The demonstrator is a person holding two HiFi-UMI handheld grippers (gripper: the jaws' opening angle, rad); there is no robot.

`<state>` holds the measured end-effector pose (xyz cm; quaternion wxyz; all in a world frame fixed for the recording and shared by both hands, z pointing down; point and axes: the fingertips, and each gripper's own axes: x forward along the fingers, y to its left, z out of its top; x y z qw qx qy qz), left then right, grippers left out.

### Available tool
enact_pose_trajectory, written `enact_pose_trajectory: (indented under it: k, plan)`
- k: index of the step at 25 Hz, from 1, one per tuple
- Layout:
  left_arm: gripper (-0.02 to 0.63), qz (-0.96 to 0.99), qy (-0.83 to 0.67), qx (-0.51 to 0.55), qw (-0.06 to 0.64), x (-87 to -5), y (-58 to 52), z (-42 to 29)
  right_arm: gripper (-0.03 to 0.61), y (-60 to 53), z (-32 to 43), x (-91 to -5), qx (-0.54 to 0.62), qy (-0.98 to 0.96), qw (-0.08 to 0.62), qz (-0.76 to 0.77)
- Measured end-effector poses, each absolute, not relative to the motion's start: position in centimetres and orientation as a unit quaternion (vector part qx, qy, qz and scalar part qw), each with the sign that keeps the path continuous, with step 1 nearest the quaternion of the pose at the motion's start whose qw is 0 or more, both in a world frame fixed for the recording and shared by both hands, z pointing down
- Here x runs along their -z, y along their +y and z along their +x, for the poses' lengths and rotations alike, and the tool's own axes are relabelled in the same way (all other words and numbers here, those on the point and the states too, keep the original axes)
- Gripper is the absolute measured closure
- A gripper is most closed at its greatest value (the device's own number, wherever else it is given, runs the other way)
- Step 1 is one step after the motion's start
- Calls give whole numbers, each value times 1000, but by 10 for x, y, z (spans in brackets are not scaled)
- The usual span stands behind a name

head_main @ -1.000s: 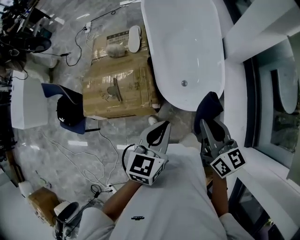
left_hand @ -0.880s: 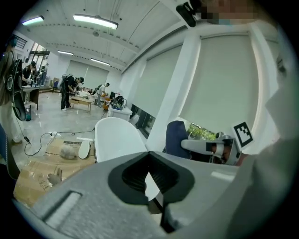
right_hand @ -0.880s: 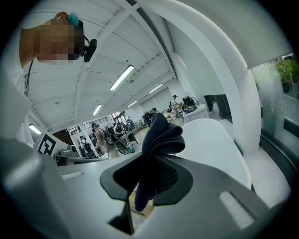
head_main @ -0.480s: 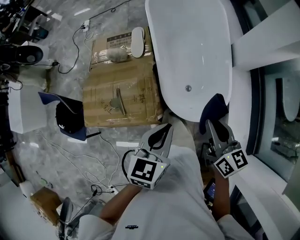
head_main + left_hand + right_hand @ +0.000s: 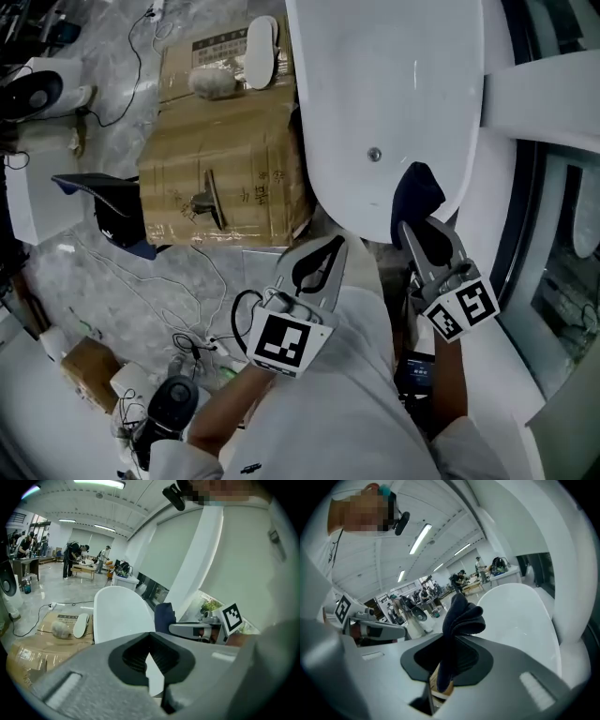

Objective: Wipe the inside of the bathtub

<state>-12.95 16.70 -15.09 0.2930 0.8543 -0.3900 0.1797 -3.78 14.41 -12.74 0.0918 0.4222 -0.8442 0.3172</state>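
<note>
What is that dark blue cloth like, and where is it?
The cloth is dark navy and looks soft, like thin towel fabric. It is scrunched into thick folds, not spread flat. The right gripper pinches it between its shut jaws: a bunched top sticks out past the jaw tips and a narrow tail hangs back between them. From the head view it sits over the near, rounded end of the white bathtub, just inside the rim. Whether it touches the tub cannot be told.
</note>
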Motion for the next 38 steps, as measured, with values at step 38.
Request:
enact_pose_trajectory:
  k: [38]
  plan:
    - [617, 733, -492, -205, 423, -125, 141, -93, 534, 102, -41, -164, -372, -889, 193, 186]
